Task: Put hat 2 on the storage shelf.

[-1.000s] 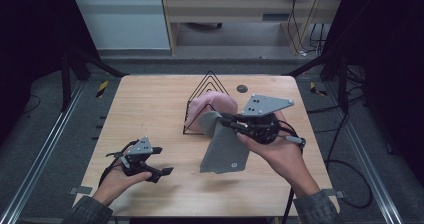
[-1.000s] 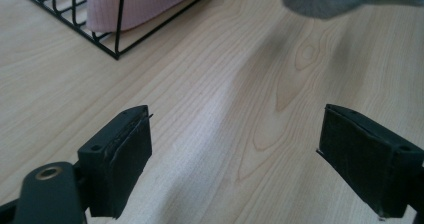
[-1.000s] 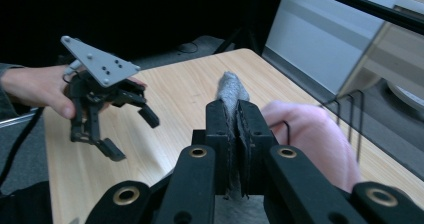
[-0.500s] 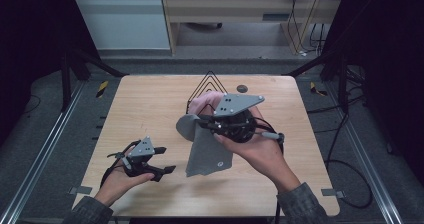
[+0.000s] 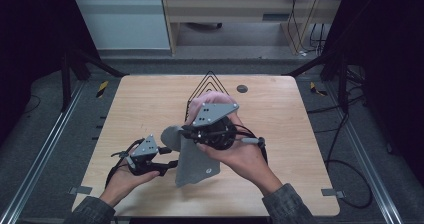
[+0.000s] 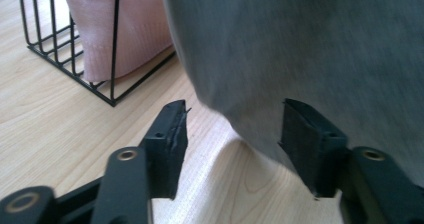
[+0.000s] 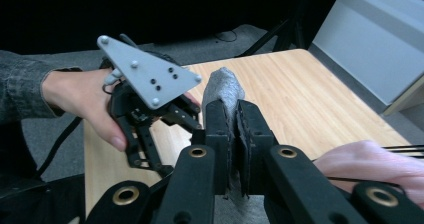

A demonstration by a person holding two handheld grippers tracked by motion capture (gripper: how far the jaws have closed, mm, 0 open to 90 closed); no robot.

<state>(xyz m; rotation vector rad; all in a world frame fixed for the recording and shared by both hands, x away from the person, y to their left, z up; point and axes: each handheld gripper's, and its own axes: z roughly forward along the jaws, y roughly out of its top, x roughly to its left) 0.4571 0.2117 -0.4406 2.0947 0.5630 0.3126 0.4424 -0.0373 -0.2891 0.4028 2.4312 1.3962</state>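
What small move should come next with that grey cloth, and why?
Probably the left tongs should ease forward and close on the grey cloth. The right tongs already pinch its top, and its lower edge hangs just ahead of the left pads, which have been closing, not yet between them.

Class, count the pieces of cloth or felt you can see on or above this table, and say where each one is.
2. The grey felt piece hangs from the right gripper, above the table's middle. The pink cloth sits in the black wire rack behind it. More may be hidden in the rack.
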